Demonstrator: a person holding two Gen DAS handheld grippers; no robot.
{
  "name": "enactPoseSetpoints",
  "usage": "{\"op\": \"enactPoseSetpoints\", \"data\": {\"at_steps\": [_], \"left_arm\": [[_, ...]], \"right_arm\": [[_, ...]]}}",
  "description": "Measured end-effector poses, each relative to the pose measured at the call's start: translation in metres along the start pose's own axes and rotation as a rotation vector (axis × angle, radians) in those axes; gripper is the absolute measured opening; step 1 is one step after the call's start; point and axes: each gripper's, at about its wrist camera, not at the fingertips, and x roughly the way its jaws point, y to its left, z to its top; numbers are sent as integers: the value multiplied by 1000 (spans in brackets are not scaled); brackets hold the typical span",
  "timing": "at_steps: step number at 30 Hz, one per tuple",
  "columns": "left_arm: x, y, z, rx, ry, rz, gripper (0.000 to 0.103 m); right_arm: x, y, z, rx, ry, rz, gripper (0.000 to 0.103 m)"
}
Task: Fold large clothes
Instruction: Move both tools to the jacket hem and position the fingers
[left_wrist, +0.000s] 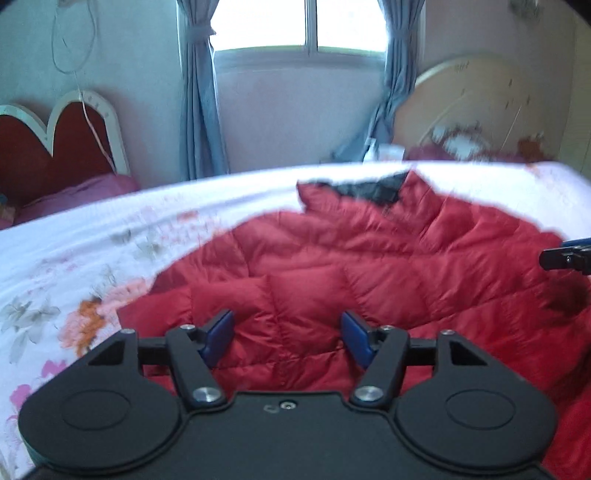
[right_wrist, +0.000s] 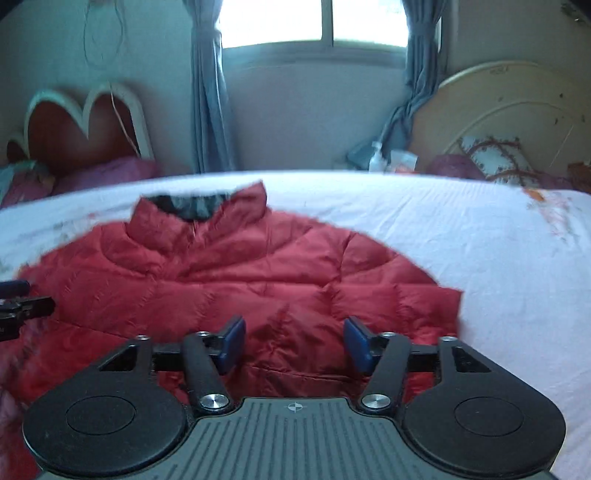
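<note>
A red quilted puffer jacket lies spread on the white floral bedsheet, collar with dark lining at the far side. It also shows in the right wrist view. My left gripper is open and empty, hovering over the jacket's near left part. My right gripper is open and empty, over the jacket's near right part. Each gripper's tip shows at the edge of the other's view: the right one and the left one.
The bed's white sheet extends right of the jacket. A beige headboard and pillows stand at the far right. A second bed with a red heart-shaped headboard is at the far left. A window with blue curtains lies behind.
</note>
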Motion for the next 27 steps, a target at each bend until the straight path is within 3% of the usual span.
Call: {"op": "enactPoseSetpoints", "data": {"at_steps": [2, 7, 8, 11, 16, 22, 27], "left_arm": [[11, 0, -3, 3, 15, -1, 69], [16, 4, -6, -14, 26, 2, 73], [9, 4, -5, -16, 25, 8, 69], [-31, 0, -5, -20, -58, -26, 70], [-77, -17, -30, -20, -92, -48, 70], [-50, -24, -54, -34, -13, -28, 71], [-46, -25, -60, -13, -14, -21, 72]], "right_arm": [[25, -1, -3, -8, 55, -16, 55], [35, -1, -9, -31, 51, -33, 55], [27, 1, -7, -29, 42, -44, 55], [-16, 4, -9, -16, -41, -24, 55], [-56, 10, -38, 9, -12, 28, 55], [-37, 16, -58, 6, 53, 1, 55], [-22, 17, -67, -6, 66, -19, 55]]}}
